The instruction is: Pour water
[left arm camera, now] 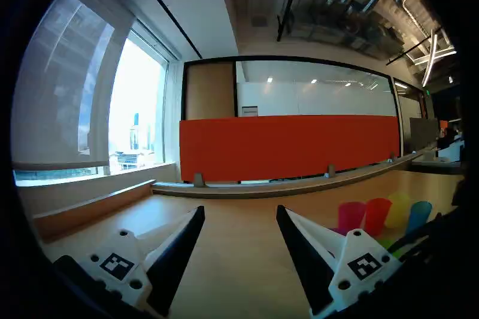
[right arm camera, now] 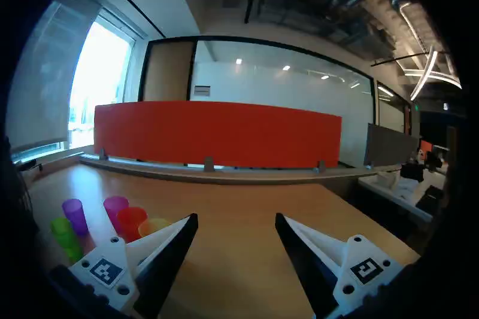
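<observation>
Hovering over a wooden desk (left arm camera: 239, 265), the left gripper (left arm camera: 239, 209) in the left gripper view holds its two dark fingers spread wide, with nothing between them but bare desktop. The task's drinking vessels stand off to its right, beyond the right finger: a pink cup (left arm camera: 351, 215), a red cup (left arm camera: 377, 213), a yellow cup (left arm camera: 399, 207) and a blue cup (left arm camera: 420, 213), upright in a close row near the desk's far right. A long orange partition (left arm camera: 287, 146) runs along the back of the desk, and a bright window (left arm camera: 135, 117) fills the wall to the left. In the right gripper view, the right gripper (right arm camera: 235, 217) is likewise wide apart and grips nothing, its fingers poised above the same desk. Here the cups sit to its left: a purple cup (right arm camera: 75, 215) and a green cup (right arm camera: 63, 236) farthest out, then the pink cup (right arm camera: 115, 205) and red cup (right arm camera: 130, 221), with the yellow cup (right arm camera: 152, 225) partly hidden behind the left finger. The orange partition stretches across the background.
</observation>
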Demonstrator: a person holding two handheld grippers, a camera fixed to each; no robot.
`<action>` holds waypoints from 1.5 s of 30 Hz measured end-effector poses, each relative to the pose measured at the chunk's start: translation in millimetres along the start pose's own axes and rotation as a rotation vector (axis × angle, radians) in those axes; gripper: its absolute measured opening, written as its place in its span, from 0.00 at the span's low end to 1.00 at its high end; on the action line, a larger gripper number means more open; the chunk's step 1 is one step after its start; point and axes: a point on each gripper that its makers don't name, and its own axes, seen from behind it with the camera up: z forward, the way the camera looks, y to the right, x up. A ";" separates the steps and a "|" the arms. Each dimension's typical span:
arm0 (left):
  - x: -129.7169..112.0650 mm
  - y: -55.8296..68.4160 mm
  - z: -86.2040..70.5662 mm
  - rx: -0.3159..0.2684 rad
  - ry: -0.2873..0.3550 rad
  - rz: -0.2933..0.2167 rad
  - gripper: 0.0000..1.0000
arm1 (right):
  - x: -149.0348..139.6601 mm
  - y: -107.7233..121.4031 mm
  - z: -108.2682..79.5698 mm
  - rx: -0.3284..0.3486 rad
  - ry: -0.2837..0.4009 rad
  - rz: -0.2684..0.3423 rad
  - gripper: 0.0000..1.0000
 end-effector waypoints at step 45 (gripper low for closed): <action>-37.6 4.2 -3.1 0.000 -0.070 -0.031 0.88 | 0.0 6.4 -9.2 -0.004 0.003 0.000 1.00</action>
